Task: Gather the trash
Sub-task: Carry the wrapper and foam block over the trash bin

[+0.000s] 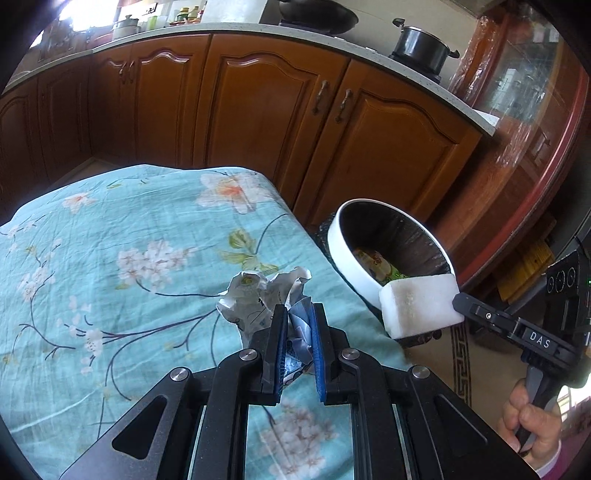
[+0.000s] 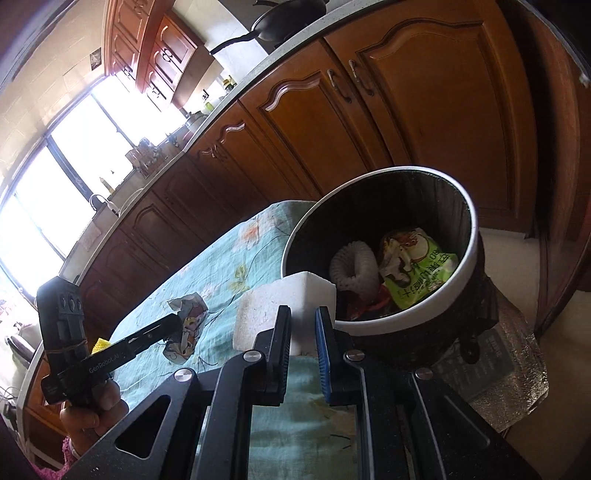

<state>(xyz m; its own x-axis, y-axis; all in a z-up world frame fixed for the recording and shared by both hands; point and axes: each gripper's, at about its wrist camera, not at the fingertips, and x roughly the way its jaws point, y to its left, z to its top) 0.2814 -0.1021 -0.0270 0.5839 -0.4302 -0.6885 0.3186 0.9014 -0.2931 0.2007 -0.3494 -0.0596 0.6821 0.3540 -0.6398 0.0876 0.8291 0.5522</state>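
My left gripper is shut on a crumpled silver printed wrapper just above the floral tablecloth. My right gripper is shut on a white foam block, held at the table's edge next to the rim of the trash bin. The same block and bin show in the left wrist view. Inside the bin lie a green snack bag and a white foam net. The wrapper and left gripper appear in the right wrist view.
Wooden kitchen cabinets run behind the table. A black pot and a wok stand on the counter. A small yellow piece lies on the cloth. A clear plastic package sits on the floor by the bin.
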